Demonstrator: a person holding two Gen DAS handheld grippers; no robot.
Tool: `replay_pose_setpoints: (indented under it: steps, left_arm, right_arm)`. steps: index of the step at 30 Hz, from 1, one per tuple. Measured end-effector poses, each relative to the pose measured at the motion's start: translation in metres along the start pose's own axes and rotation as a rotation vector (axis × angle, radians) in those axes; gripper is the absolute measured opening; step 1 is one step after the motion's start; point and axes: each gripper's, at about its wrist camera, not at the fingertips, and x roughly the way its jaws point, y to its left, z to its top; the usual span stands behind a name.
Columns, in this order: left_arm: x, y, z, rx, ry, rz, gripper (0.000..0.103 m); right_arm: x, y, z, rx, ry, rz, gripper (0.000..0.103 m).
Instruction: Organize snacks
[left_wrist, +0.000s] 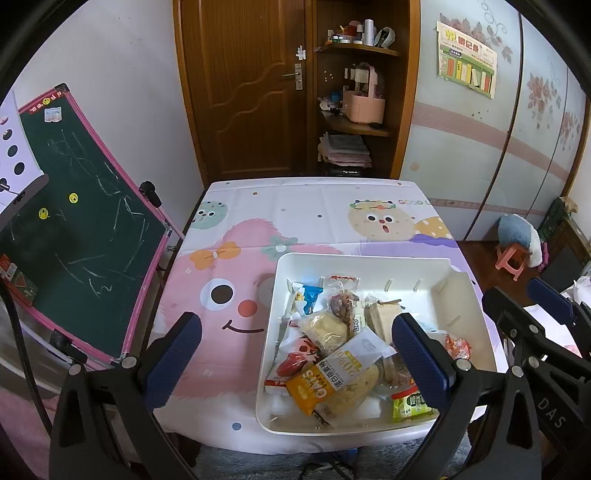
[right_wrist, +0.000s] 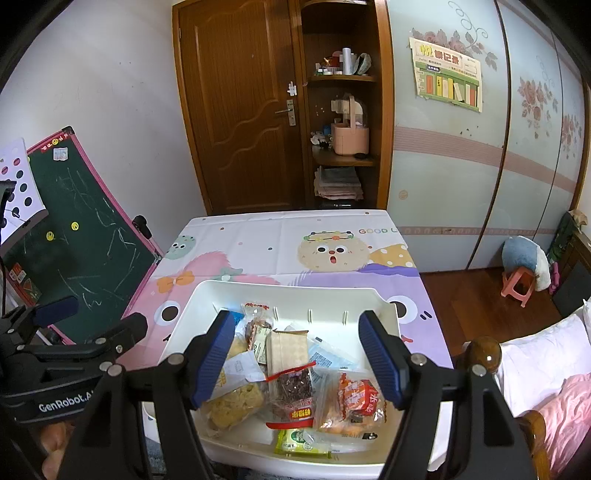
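Note:
A white plastic bin (left_wrist: 369, 260) sits on the near right part of the table and holds several wrapped snacks. It also shows in the right wrist view (right_wrist: 280, 290). Among them are an orange oat packet (left_wrist: 314, 387), a pale green packet (left_wrist: 408, 404) and a red-and-orange packet (right_wrist: 360, 400). My left gripper (left_wrist: 295, 354) is open and empty, hovering above the bin's near left side. My right gripper (right_wrist: 303, 360) is open and empty, hovering above the snacks. Each gripper shows at the edge of the other's view.
The table wears a cartoon-print cloth (left_wrist: 288, 206). A green chalkboard with a pink frame (left_wrist: 74, 206) leans at the table's left. A wooden door and shelves (left_wrist: 354, 88) stand behind. A pink stool (right_wrist: 517, 284) stands on the floor at right.

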Motion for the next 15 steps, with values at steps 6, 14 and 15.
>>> replay_pose_setpoints:
  steps: [6,14,15]
  left_arm:
    - [0.0004,0.0010,-0.0004,-0.002,0.006,-0.001,0.103]
    - [0.0009,0.0029,-0.0008,-0.002,0.008,0.000,0.102]
    - [0.0009,0.0031,-0.0008,-0.002,0.008,0.001,0.103]
  right_arm:
    - [0.0001,0.0000,-0.0005,0.000,0.002,0.000,0.070]
    - [0.0003,0.0005,-0.0003,-0.001,0.001,-0.001,0.070]
    - [0.0003,0.0006,-0.0004,0.000,0.001,-0.001,0.070]
